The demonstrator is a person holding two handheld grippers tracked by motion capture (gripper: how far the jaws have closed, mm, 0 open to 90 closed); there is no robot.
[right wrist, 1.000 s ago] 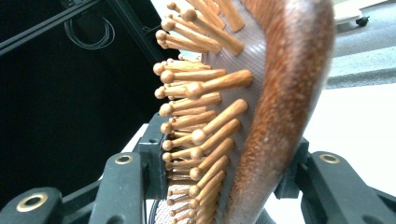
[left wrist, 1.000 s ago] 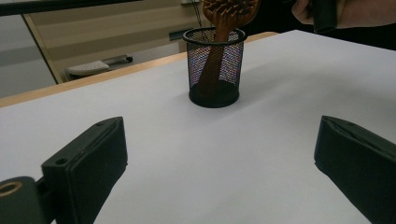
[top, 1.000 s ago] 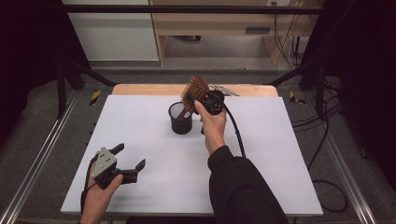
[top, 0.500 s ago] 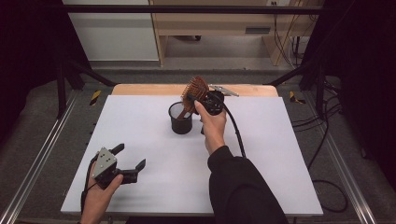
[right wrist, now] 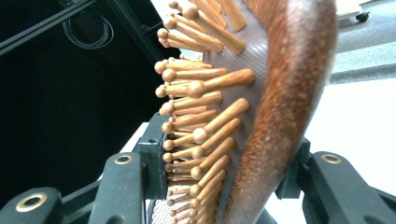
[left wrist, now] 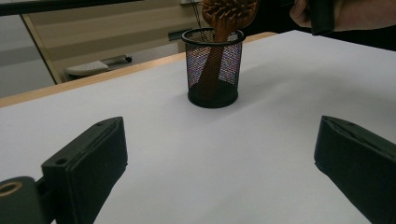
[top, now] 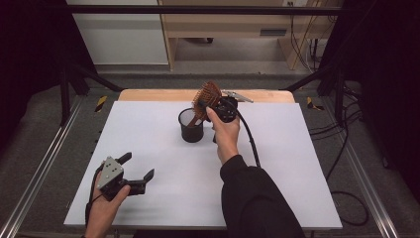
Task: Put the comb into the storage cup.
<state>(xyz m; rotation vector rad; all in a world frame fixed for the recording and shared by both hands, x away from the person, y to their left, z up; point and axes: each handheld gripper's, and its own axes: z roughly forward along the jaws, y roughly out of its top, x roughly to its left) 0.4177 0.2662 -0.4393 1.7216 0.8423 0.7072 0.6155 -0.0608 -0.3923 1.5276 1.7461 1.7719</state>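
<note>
The right tool (top: pixel 214 105) is pinching the head of the wooden hairbrush (top: pixel 207 99), one jaw against the bristle side and the other against the smooth back, as the right gripper view (right wrist: pixel 261 116) makes plain. The brush handle runs down inside the black mesh cup (top: pixel 190 126), and the left gripper view shows its tip down near the cup's floor while the head leans out over the rim (left wrist: pixel 212 33). So the job in hand looks like settling the brush into the cup.

To do it well: keep the handle inside the rim, let the brush go down until the cup takes its weight, and only then ease the jaws apart. Those bristle pegs could snag a pad, so draw the tool straight away from the cup, not sideways. The cup is light and stands free on the desk (top: pixel 148 129); a sideways tug could tip it.

The left tool (top: pixel 134 168) sits well away from the cup, towards the near desk edge, jaws spread and holding nothing. It could steady the cup if needed.
</note>
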